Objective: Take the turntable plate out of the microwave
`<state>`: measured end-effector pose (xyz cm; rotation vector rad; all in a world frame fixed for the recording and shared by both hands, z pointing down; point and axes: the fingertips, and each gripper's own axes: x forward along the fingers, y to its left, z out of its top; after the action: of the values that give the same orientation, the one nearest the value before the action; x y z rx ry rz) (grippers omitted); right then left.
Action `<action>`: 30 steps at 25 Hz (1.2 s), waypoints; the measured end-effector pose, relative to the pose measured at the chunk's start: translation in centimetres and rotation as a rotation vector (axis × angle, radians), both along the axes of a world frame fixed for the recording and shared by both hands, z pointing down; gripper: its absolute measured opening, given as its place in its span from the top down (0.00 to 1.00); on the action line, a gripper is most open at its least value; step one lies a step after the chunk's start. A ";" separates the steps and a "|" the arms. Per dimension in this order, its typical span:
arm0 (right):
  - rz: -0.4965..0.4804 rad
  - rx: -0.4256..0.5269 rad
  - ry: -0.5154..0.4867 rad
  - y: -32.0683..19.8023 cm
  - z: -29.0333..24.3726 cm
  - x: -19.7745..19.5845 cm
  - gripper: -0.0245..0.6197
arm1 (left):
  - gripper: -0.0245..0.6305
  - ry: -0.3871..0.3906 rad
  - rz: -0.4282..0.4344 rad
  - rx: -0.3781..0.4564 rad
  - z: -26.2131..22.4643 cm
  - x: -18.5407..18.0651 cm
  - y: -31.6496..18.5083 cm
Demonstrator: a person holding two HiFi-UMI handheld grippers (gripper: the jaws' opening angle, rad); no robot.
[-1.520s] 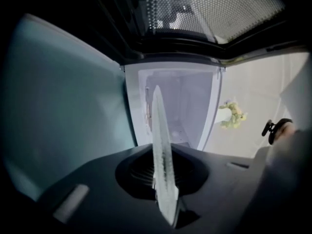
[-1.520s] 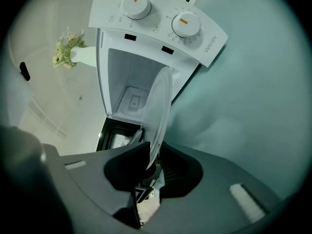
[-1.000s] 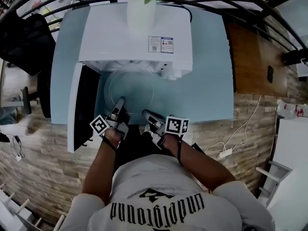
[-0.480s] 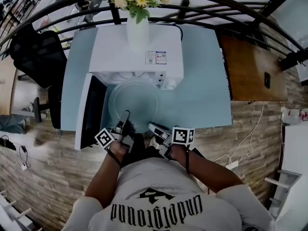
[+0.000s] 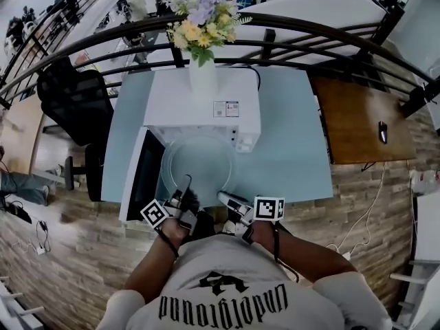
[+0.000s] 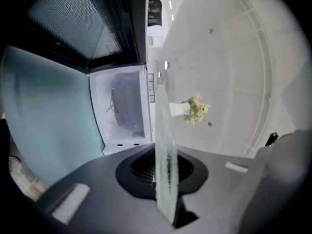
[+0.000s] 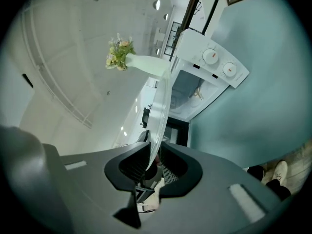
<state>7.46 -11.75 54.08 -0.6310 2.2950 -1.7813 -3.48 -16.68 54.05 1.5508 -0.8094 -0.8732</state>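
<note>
The clear glass turntable plate (image 5: 199, 163) hangs level in front of the white microwave (image 5: 203, 105), outside its cavity. My left gripper (image 5: 185, 182) is shut on the plate's near left rim, and my right gripper (image 5: 223, 196) is shut on its near right rim. In the left gripper view the plate (image 6: 163, 145) stands edge-on between the jaws of the left gripper (image 6: 165, 172), with the empty cavity (image 6: 122, 106) beyond. In the right gripper view the plate's rim (image 7: 158, 116) sits clamped in the right gripper (image 7: 151, 162), and the microwave's dials (image 7: 219, 62) show behind.
The microwave door (image 5: 141, 177) stands swung open at the left. A white vase of flowers (image 5: 201, 43) stands on top of the microwave. The pale blue table (image 5: 289, 143) carries the oven; a brown desk (image 5: 357, 119) is at the right and a black chair (image 5: 72, 102) at the left.
Both grippers have risen and drawn back from the oven with the plate held between them; the plate has come further out of the cavity. The head camera has tilted up.
</note>
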 end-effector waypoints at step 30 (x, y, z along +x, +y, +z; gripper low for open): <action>0.130 0.108 -0.046 11.0 -6.7 -6.1 0.87 | 0.85 -0.025 0.064 0.032 -6.6 -6.3 10.6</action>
<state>1.31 -0.74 47.36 -0.6950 2.2467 -1.5870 -9.75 -6.07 47.43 1.6101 -0.7629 -0.8252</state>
